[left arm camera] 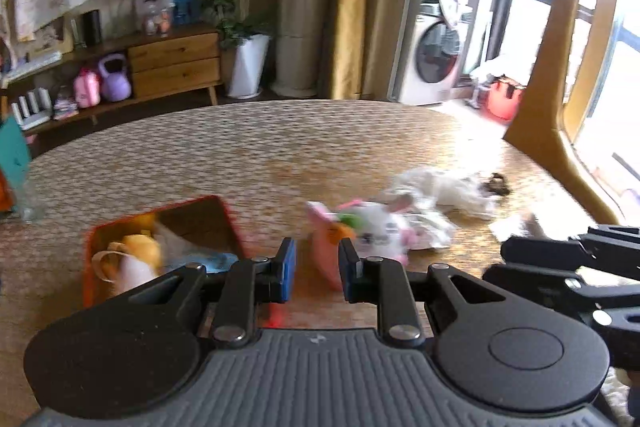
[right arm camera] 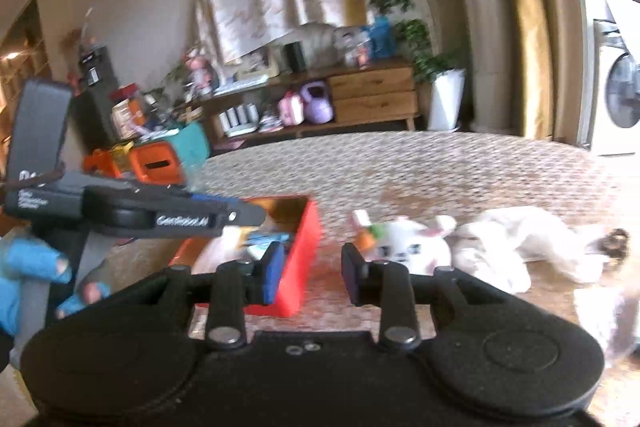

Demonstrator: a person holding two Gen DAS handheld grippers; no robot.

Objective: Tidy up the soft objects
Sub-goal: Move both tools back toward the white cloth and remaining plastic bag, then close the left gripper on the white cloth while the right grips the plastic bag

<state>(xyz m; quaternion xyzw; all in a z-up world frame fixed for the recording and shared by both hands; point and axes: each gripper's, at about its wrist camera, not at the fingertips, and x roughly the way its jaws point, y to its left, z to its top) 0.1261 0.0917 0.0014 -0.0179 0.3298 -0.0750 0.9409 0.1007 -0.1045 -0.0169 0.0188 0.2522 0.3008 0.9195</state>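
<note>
Both grippers, left and right, hover empty, jaws slightly parted; next, grab the bunny for the red box.

left gripper arm: I read "GenRobot.AI" in white print – seen from my right wrist view
left gripper body, further back: more white print, too blurred for me to read
black box on the shelf: a small white label – illegible
left wrist view: I can read no text
</note>
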